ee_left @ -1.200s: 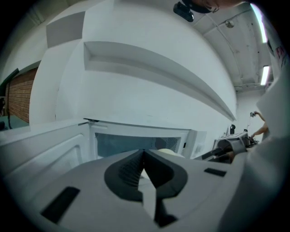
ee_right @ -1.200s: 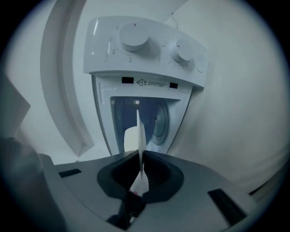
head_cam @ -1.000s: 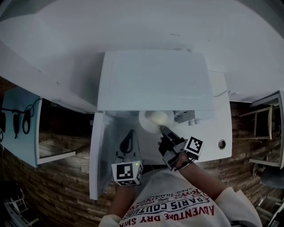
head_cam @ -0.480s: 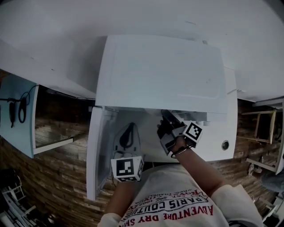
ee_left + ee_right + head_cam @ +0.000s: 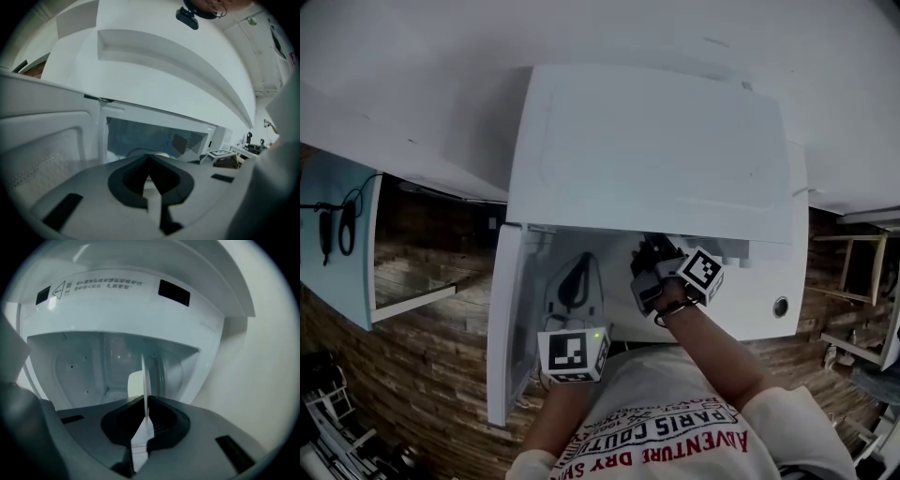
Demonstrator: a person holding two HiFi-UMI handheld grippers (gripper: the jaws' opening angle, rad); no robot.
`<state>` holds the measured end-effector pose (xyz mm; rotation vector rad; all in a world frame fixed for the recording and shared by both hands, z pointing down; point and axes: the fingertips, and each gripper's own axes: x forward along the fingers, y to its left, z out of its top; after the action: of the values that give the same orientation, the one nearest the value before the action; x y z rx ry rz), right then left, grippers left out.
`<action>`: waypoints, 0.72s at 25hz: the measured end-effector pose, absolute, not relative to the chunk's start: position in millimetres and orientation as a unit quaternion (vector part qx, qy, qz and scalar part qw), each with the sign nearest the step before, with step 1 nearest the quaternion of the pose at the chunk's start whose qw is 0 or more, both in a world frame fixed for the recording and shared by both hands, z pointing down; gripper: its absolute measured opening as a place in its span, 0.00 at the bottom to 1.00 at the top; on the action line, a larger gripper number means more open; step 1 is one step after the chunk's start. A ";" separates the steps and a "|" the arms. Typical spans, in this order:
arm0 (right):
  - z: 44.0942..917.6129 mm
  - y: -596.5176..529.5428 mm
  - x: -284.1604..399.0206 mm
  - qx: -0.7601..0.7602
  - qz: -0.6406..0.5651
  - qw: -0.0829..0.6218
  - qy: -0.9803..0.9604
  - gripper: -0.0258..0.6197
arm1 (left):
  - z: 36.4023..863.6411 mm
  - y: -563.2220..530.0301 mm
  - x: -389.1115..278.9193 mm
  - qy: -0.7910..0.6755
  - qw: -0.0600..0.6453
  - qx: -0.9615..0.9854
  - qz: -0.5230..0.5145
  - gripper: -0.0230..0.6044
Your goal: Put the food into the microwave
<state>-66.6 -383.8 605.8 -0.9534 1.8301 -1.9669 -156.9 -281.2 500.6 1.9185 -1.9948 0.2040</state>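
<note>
A white microwave (image 5: 647, 150) stands with its door (image 5: 506, 319) swung open to the left. My right gripper (image 5: 654, 255) reaches into the cavity and is shut on the rim of a white plate (image 5: 143, 376), which shows edge-on as a thin upright line in the right gripper view. A pale piece of food (image 5: 134, 384) lies on the plate, left of that line. In the head view the microwave's top hides both plate and food. My left gripper (image 5: 575, 283) hovers by the open door with its jaws shut on nothing, and the left gripper view looks into the cavity (image 5: 154, 138).
The microwave's control panel with a round knob (image 5: 780, 306) is right of the cavity. The microwave sits on a white counter (image 5: 412, 141) above a wooden floor. A blue cabinet (image 5: 337, 253) is at the far left. The open door bounds the left gripper's left side.
My right gripper has carried the plate forward and down into the cavity, so the plate and food are now out of the head view. The left gripper has sunk slightly.
</note>
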 end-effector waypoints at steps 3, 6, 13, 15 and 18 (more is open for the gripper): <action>607.4 -385.4 -68.1 -0.344 -0.666 0.121 0.650 0.09 | 504.2 -280.6 -159.0 -0.706 0.189 0.678 0.069 0.04; 605.6 -386.6 -75.6 -0.350 -0.653 0.088 0.666 0.09 | 506.8 -280.7 -158.9 -0.703 0.200 0.680 0.058 0.04; 602.7 -382.2 -86.7 -0.344 -0.622 0.017 0.703 0.11 | 507.9 -279.8 -155.9 -0.692 0.208 0.689 0.054 0.04; 600.3 -380.3 -89.8 -0.341 -0.599 -0.001 0.724 0.13 | 510.3 -279.0 -157.0 -0.691 0.212 0.689 0.056 0.04; 594.7 -377.1 -97.3 -0.331 -0.574 -0.024 0.749 0.24 | 511.2 -277.0 -158.6 -0.689 0.214 0.690 0.056 0.04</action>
<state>-97.3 -377.1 594.7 -1.0558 2.3894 -1.8311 -158.6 -277.0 511.2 1.9148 -1.9112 0.1547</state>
